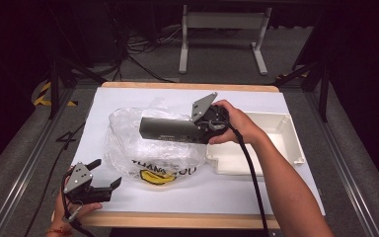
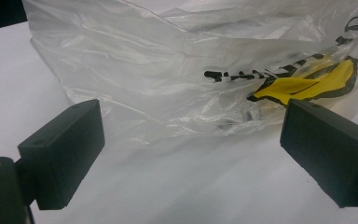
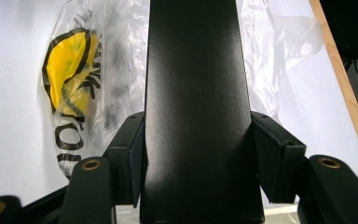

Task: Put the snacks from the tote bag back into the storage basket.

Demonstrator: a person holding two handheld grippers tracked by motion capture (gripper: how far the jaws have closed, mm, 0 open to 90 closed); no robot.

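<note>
High view: a clear plastic bag (image 1: 150,143) with black "THANK YOU" print and a yellow smiley lies on the white table cover (image 1: 103,103). The right gripper (image 1: 197,129) holds a long dark box (image 1: 170,129) flat over the bag's far half — a white tray (image 1: 281,143) sits just right of the bag. The left gripper (image 1: 109,183) hovers off the bag's near-left corner.

Left gripper view: jaws spread wide with nothing between them, the bag (image 2: 191,74) just ahead, its yellow print to the right.

Right gripper view: both jaws clamped on the sides of the box (image 3: 196,107) — the bag (image 3: 84,93) lies underneath, and the wooden table edge (image 3: 349,98) runs beyond it.
</note>
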